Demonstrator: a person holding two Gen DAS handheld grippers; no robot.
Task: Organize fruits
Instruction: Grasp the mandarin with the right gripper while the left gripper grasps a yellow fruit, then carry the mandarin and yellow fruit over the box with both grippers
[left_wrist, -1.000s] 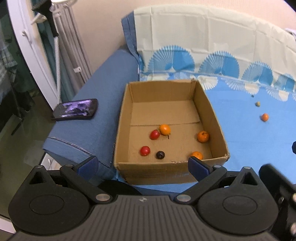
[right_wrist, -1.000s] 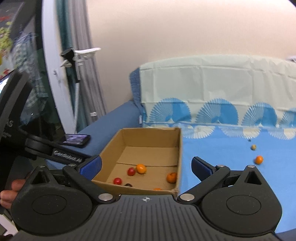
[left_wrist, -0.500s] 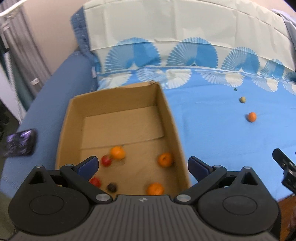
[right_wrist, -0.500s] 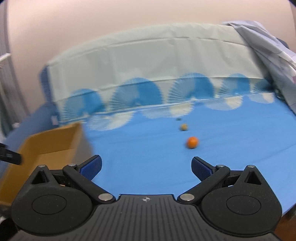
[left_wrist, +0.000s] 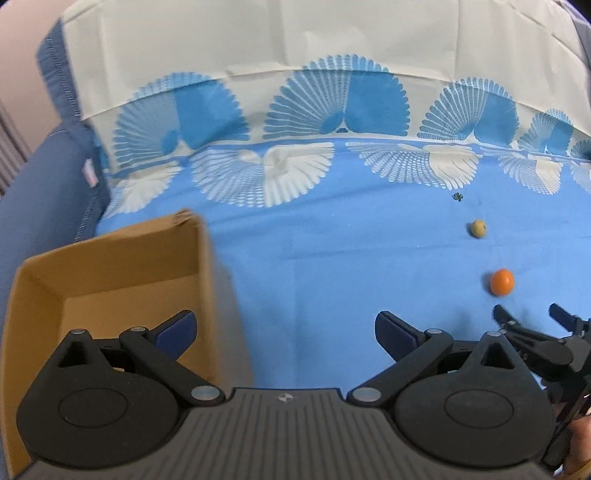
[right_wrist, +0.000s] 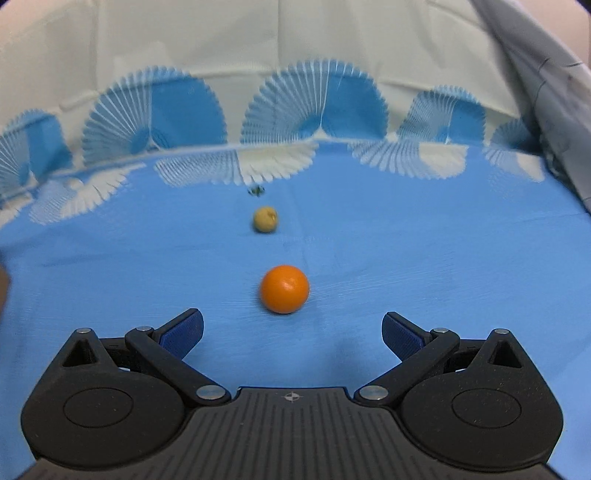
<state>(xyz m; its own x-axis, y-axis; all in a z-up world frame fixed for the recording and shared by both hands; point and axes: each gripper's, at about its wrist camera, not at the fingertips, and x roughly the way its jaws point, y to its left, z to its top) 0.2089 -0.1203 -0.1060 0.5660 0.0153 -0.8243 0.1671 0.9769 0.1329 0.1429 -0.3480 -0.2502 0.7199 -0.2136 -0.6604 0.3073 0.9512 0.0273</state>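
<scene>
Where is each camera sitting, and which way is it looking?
Left wrist: on the left gripper, facing the cardboard box and blue sheet; the right gripper shows too.
Right wrist: on the right gripper, facing the orange fruit; only its open fingers show.
Shared: orange fruit, yellowish fruit, sheet.

**Black grippers, blue pads**

The right gripper has a matte black ribbed body, two round housings, silver pivot screws and a small crosshair mark (centred on the ribbing). Its fingertips carry blue pads. The left gripper looks identical.
</scene>
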